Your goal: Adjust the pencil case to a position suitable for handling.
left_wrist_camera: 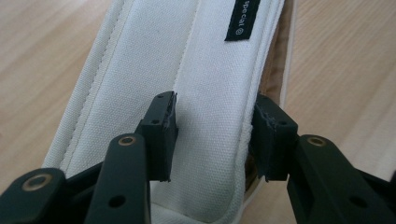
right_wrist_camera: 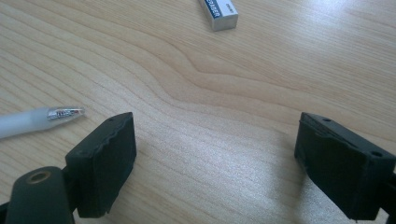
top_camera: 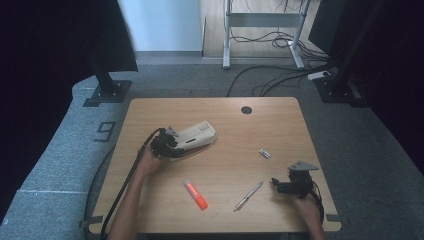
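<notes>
high view: the left gripper is at the near end of a white pencil case on the wooden table. the right gripper rests apart at the right, near a pen, an eraser and an orange highlighter.
left gripper view: the jaws are clamped on the pencil case, pads pressing the canvas from both sides. its open edge shows a brown lining.
right gripper view: the jaws stand wide apart over bare wood, nothing between them. the pen tip is just left, the eraser farther ahead.
progress: case gripped, as i judge it; the loose items lie outside, so picking them up and packing looks still to do.
</notes>
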Available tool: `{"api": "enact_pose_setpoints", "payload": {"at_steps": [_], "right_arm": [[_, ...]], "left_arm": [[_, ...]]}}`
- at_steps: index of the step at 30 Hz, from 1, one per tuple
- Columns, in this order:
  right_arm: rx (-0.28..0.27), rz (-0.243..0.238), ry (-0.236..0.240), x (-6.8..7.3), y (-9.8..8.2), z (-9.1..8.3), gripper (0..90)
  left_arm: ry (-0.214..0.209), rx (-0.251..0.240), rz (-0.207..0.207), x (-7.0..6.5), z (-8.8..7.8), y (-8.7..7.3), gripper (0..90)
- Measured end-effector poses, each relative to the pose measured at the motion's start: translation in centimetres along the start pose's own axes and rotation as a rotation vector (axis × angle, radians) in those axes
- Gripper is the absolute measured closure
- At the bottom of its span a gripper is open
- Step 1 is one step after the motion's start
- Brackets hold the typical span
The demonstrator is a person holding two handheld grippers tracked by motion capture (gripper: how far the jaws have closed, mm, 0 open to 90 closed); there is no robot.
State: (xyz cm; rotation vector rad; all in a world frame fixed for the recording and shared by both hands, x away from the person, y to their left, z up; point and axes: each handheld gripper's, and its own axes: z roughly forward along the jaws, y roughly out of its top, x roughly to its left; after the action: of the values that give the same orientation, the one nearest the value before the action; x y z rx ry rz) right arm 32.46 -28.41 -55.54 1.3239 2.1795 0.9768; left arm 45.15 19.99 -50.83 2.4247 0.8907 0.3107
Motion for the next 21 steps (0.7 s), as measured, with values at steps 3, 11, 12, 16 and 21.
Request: {"api": "enact_pose_setpoints", "payload": {"at_steps": [3,11,12,16,21], "right_arm": [[0.000,0.000,0.000,0.0,0.0,0.0,12.2],[0.000,-0.001,0.000,0.0,0.0,0.0,12.2],[0.000,-0.001,0.000,0.0,0.0,0.0,12.2],[0.000,-0.001,0.000,0.0,0.0,0.0,12.2],[0.000,-0.001,0.000,0.0,0.0,0.0,12.2]], "left_arm": [[-0.015,-0.008,-0.017,-0.2,-0.3,-0.5,54.8],[-0.060,-0.033,-0.057,-1.3,-1.6,-2.5,55.4],[-0.059,-0.037,-0.057,-1.5,-1.7,-2.8,55.4],[-0.066,-0.056,-0.079,-2.1,-2.3,-3.8,55.6],[-0.068,-0.060,-0.109,-3.0,-3.1,-4.9,55.5]]}}
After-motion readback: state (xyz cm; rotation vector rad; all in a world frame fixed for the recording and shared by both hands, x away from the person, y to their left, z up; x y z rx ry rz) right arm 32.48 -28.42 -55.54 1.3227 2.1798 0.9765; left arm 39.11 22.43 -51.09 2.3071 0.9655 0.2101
